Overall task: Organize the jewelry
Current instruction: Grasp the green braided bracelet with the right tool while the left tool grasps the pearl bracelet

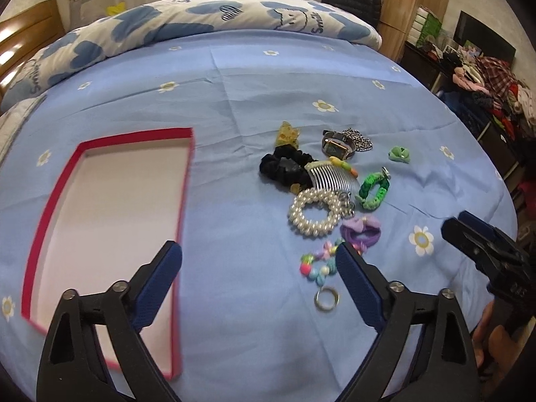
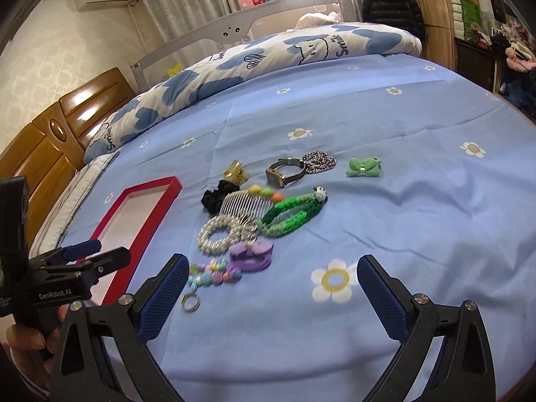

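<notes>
A red-rimmed white tray [image 1: 50, 221] lies empty on the blue bedsheet, also in the right wrist view [image 2: 172, 184]. Jewelry lies in a loose heap to its right: pearl bracelet [image 1: 310, 214] [image 2: 214, 238], silver comb [image 1: 330, 179] [image 2: 246, 206], green braided bracelet [image 1: 373, 191] [image 2: 291, 216], black scrunchie [image 1: 284, 167], watch [image 1: 335, 145] [image 2: 284, 171], chain [image 2: 318, 160], purple hair tie [image 1: 361, 231] [image 2: 251, 254], bead bracelet [image 1: 318, 263] [image 2: 214, 274], ring [image 1: 326, 298] [image 2: 191, 301], green bow [image 1: 398, 154] [image 2: 363, 167]. My left gripper [image 1: 259, 261] is open and empty between tray and heap. My right gripper [image 2: 269, 274] is open and empty, right of the ring.
A folded blue-and-white quilt [image 1: 201, 20] [image 2: 268, 53] lies along the far side of the bed. A wooden headboard [image 2: 50, 144] stands at the left. A wardrobe [image 1: 402, 0] and cluttered shelves with clothes [image 1: 485, 83] stand right of the bed.
</notes>
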Demonstrator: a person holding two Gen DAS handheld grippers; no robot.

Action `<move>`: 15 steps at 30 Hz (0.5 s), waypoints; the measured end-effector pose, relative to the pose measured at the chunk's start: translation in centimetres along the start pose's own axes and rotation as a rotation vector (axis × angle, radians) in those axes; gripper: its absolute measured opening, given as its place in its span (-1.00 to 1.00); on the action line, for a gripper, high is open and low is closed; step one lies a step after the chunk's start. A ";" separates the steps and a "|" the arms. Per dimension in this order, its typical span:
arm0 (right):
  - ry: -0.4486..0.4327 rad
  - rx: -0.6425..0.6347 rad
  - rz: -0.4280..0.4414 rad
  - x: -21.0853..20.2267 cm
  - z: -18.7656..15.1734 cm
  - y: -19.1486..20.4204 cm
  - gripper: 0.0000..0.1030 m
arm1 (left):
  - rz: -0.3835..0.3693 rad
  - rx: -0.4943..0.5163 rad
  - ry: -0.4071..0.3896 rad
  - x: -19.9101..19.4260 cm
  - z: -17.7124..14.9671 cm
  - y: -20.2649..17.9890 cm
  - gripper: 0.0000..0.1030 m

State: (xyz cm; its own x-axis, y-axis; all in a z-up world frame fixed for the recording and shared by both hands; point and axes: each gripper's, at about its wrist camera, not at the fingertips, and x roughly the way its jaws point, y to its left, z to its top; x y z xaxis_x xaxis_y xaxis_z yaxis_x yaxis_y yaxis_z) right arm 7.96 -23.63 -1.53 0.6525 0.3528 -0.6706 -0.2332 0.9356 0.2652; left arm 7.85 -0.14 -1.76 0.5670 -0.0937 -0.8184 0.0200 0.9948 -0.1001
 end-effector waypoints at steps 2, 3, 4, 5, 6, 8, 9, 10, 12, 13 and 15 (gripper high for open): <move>0.009 0.014 0.002 1.0 0.7 -0.6 0.77 | -0.008 0.014 0.016 1.2 0.7 -0.4 0.63; 0.014 0.020 0.001 1.6 1.1 -1.0 0.66 | -0.007 0.023 0.027 2.0 1.1 -0.7 0.59; 0.016 0.025 -0.001 2.2 1.4 -1.3 0.59 | -0.009 0.026 0.036 2.4 1.3 -0.8 0.54; 0.024 0.030 -0.003 2.8 1.8 -1.6 0.47 | -0.013 0.030 0.047 3.1 1.6 -1.0 0.47; 0.035 0.031 -0.011 3.5 2.0 -1.9 0.36 | -0.016 0.034 0.058 3.8 1.8 -1.1 0.45; 0.060 0.040 -0.015 5.0 2.6 -2.6 0.26 | -0.024 0.043 0.091 5.3 2.3 -1.3 0.38; 0.079 0.042 -0.020 5.8 2.8 -2.9 0.22 | -0.029 0.046 0.103 6.0 2.4 -1.4 0.37; 0.097 0.045 -0.021 6.6 2.9 -3.1 0.19 | -0.031 0.051 0.117 6.6 2.5 -1.6 0.34; 0.128 0.039 -0.025 8.0 3.1 -3.2 0.14 | -0.036 0.056 0.146 8.0 2.6 -1.7 0.30; 0.143 0.029 -0.029 8.7 3.2 -3.1 0.14 | -0.043 0.055 0.162 8.7 2.7 -1.7 0.29; 0.202 0.027 -0.031 10.2 2.8 -3.1 0.08 | -0.052 0.057 0.189 9.8 2.7 -1.8 0.27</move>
State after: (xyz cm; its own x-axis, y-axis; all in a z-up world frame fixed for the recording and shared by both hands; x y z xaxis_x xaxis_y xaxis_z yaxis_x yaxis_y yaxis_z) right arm 17.37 -22.96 -7.21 0.5010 0.3227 -0.8031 -0.1939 0.9462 0.2592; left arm 15.58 -2.78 -8.04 0.3997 -0.1457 -0.9050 0.0953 0.9885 -0.1171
